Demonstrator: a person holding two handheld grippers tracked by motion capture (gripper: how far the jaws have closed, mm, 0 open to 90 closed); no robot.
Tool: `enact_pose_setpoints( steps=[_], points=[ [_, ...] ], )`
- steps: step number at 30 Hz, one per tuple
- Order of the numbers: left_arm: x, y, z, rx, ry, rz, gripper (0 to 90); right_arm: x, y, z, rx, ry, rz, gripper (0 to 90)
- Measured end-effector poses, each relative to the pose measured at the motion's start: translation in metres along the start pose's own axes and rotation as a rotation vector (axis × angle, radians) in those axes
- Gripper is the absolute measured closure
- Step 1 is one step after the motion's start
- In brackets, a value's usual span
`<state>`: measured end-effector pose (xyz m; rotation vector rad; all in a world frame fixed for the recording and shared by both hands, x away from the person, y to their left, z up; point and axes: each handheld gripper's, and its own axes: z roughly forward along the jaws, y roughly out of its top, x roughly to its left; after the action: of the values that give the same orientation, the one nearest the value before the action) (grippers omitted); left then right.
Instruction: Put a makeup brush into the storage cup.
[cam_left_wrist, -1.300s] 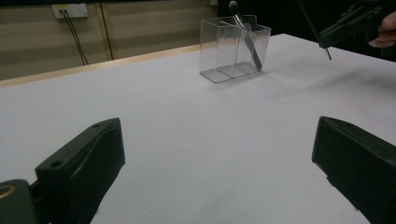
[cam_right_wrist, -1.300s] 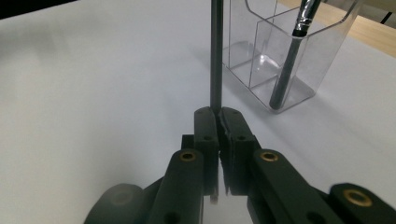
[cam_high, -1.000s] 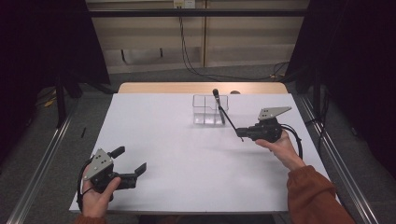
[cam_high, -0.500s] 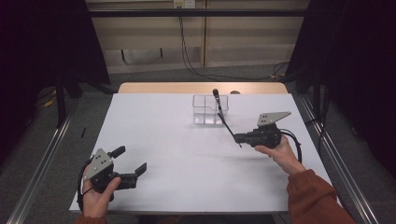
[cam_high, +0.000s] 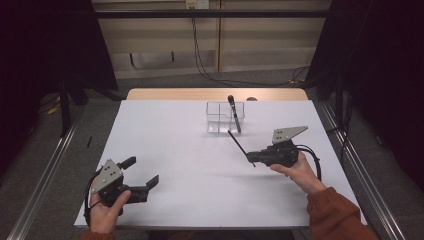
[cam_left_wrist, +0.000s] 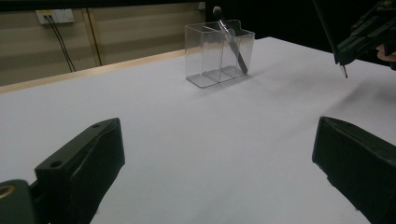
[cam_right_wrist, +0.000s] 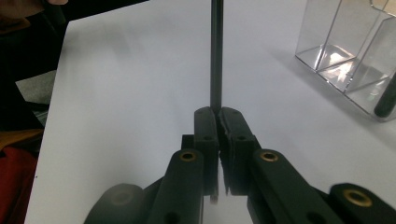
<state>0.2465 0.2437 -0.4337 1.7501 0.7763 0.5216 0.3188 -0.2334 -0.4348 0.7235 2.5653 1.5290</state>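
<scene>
Since a second ago right claw (cam_high: 251, 157) has slid toward the person, clamped on thin black stick (cam_high: 240, 147) angling up-left at clear organizer (cam_high: 220, 120) just beyond on counter (cam_high: 175, 150); left claw (cam_high: 142, 172) wide, far.

White, plain and unpatterned: table (cam_high: 190, 150), with a pale wooden strip (cam_high: 175, 94) along the far edge. Colourless and see-through: divided box (cam_high: 218, 116) at the far middle, holding a black, dark-tipped brush (cam_high: 233, 112). Black too: thin stick (cam_high: 239, 145) pinched in the right gripper (cam_high: 251, 158). Matte black with brass-coloured rivets and a grey top plate: right gripper; same black and grey on the left gripper (cam_high: 145, 174). Rust-orange: sleeve (cam_high: 335, 215) at near right.
</scene>
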Motion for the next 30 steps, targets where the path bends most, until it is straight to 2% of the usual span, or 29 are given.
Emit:
enact_pose_setpoints(
  steps=[11,20,30],
  points=[
    [-0.004,0.003,0.001,-0.005,-0.010,0.003,2.3,0.018,0.004,0.010,0.011,0.061,-0.025,86.3],
    [-0.008,0.007,0.006,0.002,-0.012,0.015,2.4,0.026,0.008,0.017,0.026,0.080,-0.045,86.3],
    [-0.015,0.014,0.019,0.038,-0.056,0.033,2.4,0.031,0.017,0.028,0.106,0.095,-0.091,86.3]
  ],
)
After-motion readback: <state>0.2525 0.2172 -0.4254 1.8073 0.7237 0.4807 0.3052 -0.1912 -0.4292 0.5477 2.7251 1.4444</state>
